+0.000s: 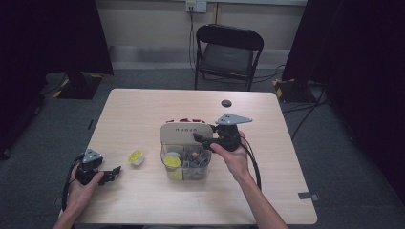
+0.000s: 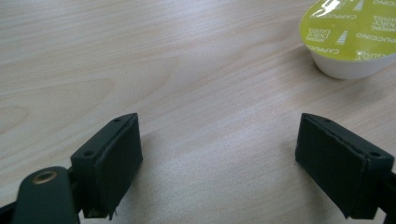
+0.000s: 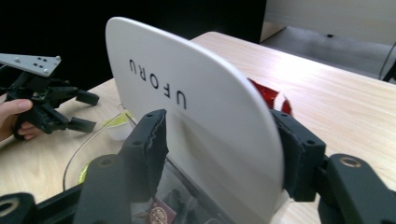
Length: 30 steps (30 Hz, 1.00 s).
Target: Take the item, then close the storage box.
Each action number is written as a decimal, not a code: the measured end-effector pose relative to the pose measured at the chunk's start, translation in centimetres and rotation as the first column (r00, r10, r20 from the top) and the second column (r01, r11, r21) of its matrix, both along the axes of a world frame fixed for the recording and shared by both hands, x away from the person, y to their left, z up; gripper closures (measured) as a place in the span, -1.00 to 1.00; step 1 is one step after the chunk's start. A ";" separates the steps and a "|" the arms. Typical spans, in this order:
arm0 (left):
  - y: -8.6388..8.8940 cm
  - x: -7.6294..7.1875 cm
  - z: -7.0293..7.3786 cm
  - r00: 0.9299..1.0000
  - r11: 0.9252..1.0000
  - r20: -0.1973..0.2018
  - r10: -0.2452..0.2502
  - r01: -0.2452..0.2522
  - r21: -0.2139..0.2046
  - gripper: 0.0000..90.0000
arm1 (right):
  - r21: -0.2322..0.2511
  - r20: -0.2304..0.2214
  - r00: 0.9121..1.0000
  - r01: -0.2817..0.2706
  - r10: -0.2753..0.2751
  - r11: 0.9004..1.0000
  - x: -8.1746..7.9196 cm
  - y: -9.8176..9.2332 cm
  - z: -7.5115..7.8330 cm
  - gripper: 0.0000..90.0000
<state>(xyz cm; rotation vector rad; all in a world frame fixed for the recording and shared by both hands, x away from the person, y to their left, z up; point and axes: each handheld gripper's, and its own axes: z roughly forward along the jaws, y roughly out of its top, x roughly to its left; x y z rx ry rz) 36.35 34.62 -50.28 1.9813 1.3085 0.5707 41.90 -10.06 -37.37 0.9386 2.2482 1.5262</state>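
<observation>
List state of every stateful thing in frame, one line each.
Left tool: open, nothing between the jaws, low over the table.
Right tool: shut on the lid, one jaw on each face.
Lid: white, marked UFORU, raised on edge above the clear box.
Clear box: uncovered, capsules inside.
Loose capsule: upright on the table, yellow foil sealed, apart from the left tool.
Folding chair: unfolded, unoccupied.

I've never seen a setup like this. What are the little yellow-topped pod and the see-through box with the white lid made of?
Pod: seemingly white plastic cup, shiny printed foil top that glints. Box: clear plastic, probably; contents show through. White lid: matte, smooth, likely plastic.
</observation>
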 end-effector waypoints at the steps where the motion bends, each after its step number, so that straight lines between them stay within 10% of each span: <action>1: 0.0 0.0 0.0 1.000 1.000 0.000 0.000 0.000 0.000 -0.69 | -0.004 -0.013 1.000 -0.010 0.010 1.000 0.1 0.1 -0.1 -0.13; 30: 0.0 -0.1 0.0 1.000 1.000 0.000 0.006 -0.006 -0.001 -0.69 | 0.030 -0.010 0.999 -0.034 0.035 0.999 -0.5 0.4 0.2 0.02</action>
